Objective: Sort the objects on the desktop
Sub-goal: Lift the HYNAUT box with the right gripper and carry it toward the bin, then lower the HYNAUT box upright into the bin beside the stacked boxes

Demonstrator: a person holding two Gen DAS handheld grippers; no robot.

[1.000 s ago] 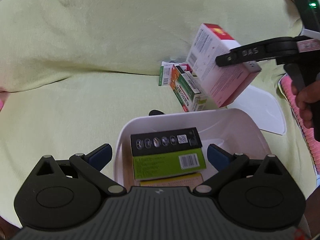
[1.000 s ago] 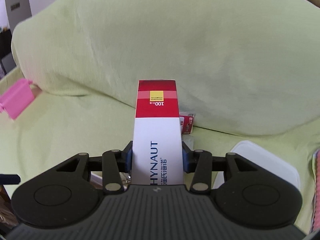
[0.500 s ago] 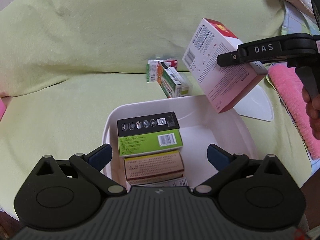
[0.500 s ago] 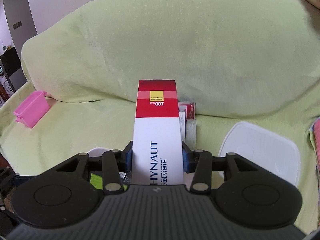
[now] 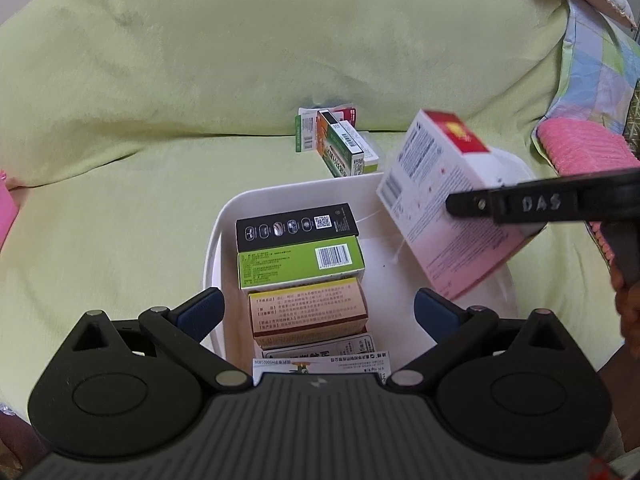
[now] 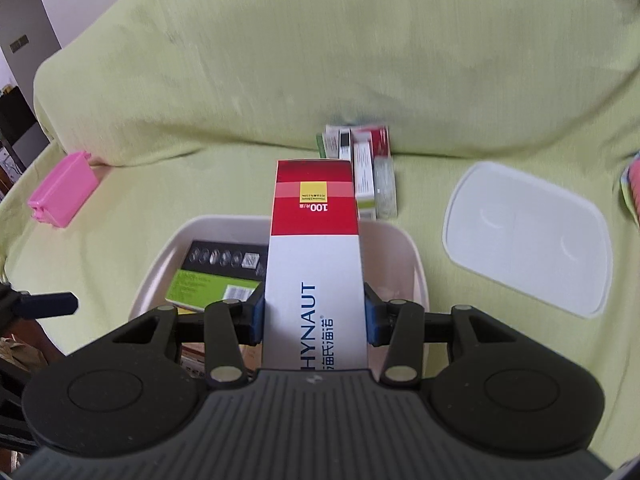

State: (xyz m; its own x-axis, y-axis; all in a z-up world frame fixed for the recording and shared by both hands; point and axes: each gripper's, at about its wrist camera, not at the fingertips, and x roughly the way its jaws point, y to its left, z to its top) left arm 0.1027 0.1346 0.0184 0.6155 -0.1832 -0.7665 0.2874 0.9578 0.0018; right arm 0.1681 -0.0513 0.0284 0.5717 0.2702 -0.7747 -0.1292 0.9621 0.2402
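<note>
Right tongs (image 6: 314, 322) pinch the red-and-white box (image 6: 316, 264), tilted, above the white bin's (image 5: 214, 240) empty right half. Left tongs (image 5: 318, 310) spread wide, empty, low over the row of boxes (image 5: 300, 256) inside. More boxes (image 5: 336, 142) lie beyond on the sofa.

Your right tongs (image 6: 314, 322) clamp the red-and-white box (image 6: 316, 256) above the white bin (image 6: 416, 264). A white lid (image 6: 528, 236) lies right; a pink container (image 6: 62, 194) lies far left.

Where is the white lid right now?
In the right wrist view the white lid lies flat on the green sofa cover, to the right of the white bin and apart from it.
</note>
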